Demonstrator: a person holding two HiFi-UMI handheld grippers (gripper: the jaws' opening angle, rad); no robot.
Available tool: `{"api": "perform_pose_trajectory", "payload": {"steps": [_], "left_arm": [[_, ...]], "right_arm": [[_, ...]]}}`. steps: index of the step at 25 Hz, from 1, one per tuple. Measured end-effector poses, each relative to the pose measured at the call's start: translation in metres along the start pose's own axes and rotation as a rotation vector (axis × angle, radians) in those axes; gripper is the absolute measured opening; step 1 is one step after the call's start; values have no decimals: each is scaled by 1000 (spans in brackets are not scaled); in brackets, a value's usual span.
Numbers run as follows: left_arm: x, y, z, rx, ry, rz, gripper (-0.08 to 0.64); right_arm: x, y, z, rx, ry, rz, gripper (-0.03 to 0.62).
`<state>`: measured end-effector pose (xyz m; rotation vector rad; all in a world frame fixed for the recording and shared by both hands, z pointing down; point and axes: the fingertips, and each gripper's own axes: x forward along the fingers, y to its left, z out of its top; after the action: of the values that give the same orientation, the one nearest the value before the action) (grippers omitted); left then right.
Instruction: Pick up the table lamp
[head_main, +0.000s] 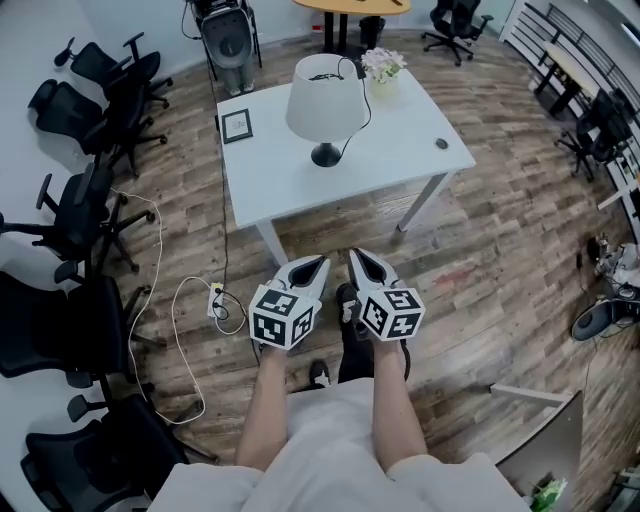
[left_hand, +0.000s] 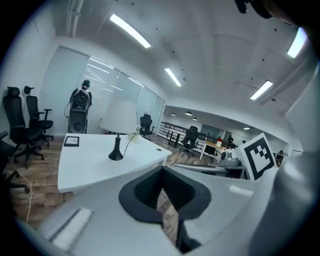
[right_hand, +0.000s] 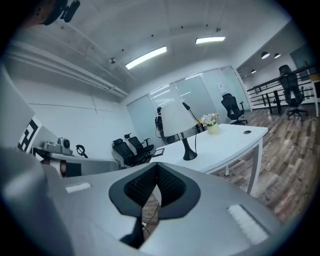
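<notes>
The table lamp (head_main: 325, 100) has a white shade and a black base. It stands upright near the middle of a white table (head_main: 400, 150), and its black cord runs off the far side. It also shows in the left gripper view as the lamp (left_hand: 119, 120) and in the right gripper view as the lamp (right_hand: 179, 120), far ahead of both. My left gripper (head_main: 320, 262) and right gripper (head_main: 353, 254) are side by side over the wooden floor, well short of the table's near edge. The left gripper (left_hand: 162, 172) and right gripper (right_hand: 156, 169) are both shut with nothing in them.
A small picture frame (head_main: 237, 125) lies on the table's left side and a flower pot (head_main: 383, 70) stands at its far edge. Black office chairs (head_main: 90, 200) line the left. A white cable (head_main: 185, 330) and power strip (head_main: 217, 298) lie on the floor.
</notes>
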<state>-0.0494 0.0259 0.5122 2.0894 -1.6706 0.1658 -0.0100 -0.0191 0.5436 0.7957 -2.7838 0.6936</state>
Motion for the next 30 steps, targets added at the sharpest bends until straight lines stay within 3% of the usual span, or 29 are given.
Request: {"api": "perform_pose_trajectory", "payload": {"steps": [5,9,17,20,24,30], "left_arm": [[30,49,40,27,-39,69,0],[60,78,65,-7,-59,109,0],[122,129,98,27,6,199,0],[140,144,105,31,24,231,0],[151,175,102,22,33,300,0],[155,185,89,-21,51,313,0]], "right_arm": [[60,-24,24,-2,37,23,28],[101,-46,46,-32,57,30,28],[179,-104,66,-118,122,-1,28],[199,-128,59,-113,148,-12,28],[226,-133,61,-178,131,22,28],[251,-136,59,-202,116,-1,28]]}}
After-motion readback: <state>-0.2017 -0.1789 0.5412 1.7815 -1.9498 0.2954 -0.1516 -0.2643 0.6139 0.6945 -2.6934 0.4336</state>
